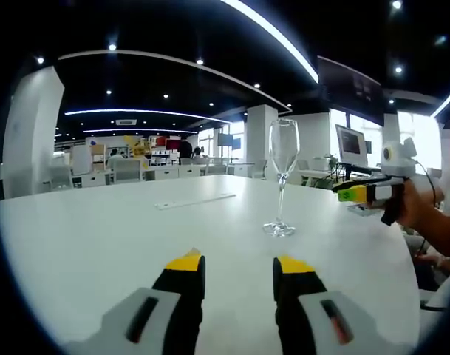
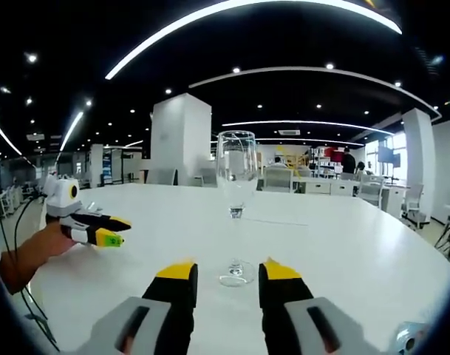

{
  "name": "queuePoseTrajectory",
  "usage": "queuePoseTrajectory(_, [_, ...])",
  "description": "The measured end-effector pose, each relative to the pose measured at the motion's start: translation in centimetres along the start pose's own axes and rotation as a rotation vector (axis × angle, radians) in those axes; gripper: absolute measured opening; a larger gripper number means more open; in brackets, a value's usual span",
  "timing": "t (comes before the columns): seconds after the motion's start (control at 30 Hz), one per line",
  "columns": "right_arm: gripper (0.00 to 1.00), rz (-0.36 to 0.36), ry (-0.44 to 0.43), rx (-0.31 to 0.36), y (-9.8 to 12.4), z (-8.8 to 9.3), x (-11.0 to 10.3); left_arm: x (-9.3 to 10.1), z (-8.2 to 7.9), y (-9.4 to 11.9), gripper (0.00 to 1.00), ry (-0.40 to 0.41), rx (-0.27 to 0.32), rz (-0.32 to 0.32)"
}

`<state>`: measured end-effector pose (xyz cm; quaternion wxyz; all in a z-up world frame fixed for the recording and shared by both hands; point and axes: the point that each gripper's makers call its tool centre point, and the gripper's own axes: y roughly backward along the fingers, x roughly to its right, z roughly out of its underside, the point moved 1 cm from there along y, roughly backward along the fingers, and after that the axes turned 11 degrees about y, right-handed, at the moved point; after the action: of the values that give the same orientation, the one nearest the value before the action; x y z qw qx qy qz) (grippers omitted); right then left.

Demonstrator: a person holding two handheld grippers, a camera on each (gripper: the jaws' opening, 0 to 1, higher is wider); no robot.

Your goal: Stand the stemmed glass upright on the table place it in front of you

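Note:
A clear stemmed glass stands upright on the white table. In the left gripper view it is ahead and slightly to the right of my left gripper, which is open with nothing between its jaws. In the right gripper view the glass stands straight ahead, its foot just beyond the tips of my right gripper. That gripper is open and I see no contact with the glass. A hand holds the right gripper beyond the glass on the right. The left gripper comes in from the left over the table.
A flat white strip lies on the table beyond the glass. The table's far edge borders an office with desks, chairs and white pillars. A person's forearm reaches in along the table's left side.

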<state>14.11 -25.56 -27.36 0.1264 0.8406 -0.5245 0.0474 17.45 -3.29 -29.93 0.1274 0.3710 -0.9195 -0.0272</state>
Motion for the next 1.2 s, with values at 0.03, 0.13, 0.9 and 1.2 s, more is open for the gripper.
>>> queuePoseTrajectory(0.03, [0.36,-0.001,0.002,-0.001,-0.1,0.0,0.0,0.1,0.0,0.0,0.37,-0.001,-0.001,0.000])
queuePoseTrajectory(0.13, [0.36,-0.004,0.006,-0.001,-0.4,-0.1,0.1,0.2,0.1,0.1,0.37,-0.001,-0.001,0.001])
queuePoseTrajectory(0.9, [0.35,-0.035,0.033,-0.004,-4.5,-1.2,0.5,0.5,0.2,0.7,0.37,-0.004,0.007,-0.013])
queuePoseTrajectory(1.2, [0.35,-0.052,0.042,-0.013,-6.4,-1.1,0.6,0.4,0.2,0.7,0.37,-0.004,0.007,-0.015])
